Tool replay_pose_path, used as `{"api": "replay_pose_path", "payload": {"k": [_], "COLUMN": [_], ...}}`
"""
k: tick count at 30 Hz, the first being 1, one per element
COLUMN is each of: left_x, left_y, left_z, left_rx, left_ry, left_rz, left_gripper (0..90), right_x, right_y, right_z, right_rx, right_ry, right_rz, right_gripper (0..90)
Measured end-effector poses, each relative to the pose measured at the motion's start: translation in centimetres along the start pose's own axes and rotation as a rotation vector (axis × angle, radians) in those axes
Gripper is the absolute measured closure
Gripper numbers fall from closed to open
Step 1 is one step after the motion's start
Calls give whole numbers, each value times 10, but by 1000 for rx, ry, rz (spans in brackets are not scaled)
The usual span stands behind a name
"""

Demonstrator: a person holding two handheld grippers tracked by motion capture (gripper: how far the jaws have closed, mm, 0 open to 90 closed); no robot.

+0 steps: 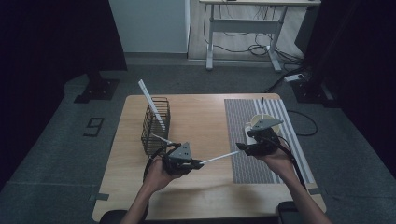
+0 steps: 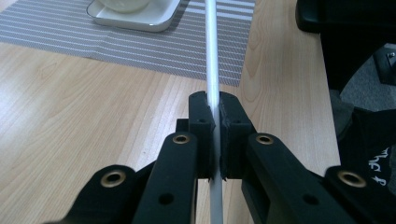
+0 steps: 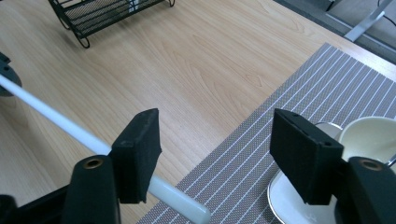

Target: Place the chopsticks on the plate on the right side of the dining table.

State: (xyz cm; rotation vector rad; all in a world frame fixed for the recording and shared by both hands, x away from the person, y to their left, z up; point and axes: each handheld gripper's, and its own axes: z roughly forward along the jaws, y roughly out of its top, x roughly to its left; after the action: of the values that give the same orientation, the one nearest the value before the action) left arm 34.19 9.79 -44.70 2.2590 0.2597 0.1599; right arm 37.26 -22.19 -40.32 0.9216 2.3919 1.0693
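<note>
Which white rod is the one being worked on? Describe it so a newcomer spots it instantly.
Start at the wooden table, then find the left hand-held gripper near its front edge. The white rod clamped in it points level toward the striped placemat, ending between the right hand-held gripper's open jaws. The other rod stands tilted in the wire basket.

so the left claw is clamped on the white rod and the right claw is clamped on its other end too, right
Not quite. The left claw is clamped on the white rod, but the right claw is open: in the right gripper view its jaws stand wide apart, with the rod's end lying between them, unpinched.
</note>
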Motion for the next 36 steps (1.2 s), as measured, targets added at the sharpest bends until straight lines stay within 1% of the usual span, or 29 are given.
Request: {"api": "replay_pose_path", "payload": {"k": [3,7,11,12,13,16,19,21,22,25,30,33,36], "left_x": [2,4,4,3,3,3,3,3,3,3,2,2,2], "left_y": [0,1,3,4,5,6,7,7,6,6,6,6,5], "left_z": [0,0,-1,-1,-1,-1,-1,-1,-1,-1,1,-1,-3], "left_rx": [5,3,1,4,5,7,9,9,6,15,16,2,-17], "left_ry": [-1,-4,-13,-13,-16,-23,-27,-28,-30,-32,-31,-8,26], "left_rz": [-4,-14,-14,-14,-9,-8,-5,-5,-7,0,11,18,20], "left_gripper": [860,860,860,860,860,860,860,860,860,860,856,838,807], "right_x": [2,10,20,22,25,33,39,40,41,41,43,43,43], "right_y": [2,5,6,6,7,8,9,9,9,9,9,10,11], "right_z": [-3,-4,1,3,5,10,14,15,16,17,17,15,12], "right_rx": [-2,3,19,25,30,71,104,113,118,136,174,189,194], "right_ry": [32,81,149,167,176,174,176,172,180,188,195,215,240], "right_rz": [-23,-64,-100,-119,-137,-185,-243,-259,-260,-274,-314,-324,-328], "right_gripper": [281,243,193,188,198,293,424,491,521,565,619,655,692]}}
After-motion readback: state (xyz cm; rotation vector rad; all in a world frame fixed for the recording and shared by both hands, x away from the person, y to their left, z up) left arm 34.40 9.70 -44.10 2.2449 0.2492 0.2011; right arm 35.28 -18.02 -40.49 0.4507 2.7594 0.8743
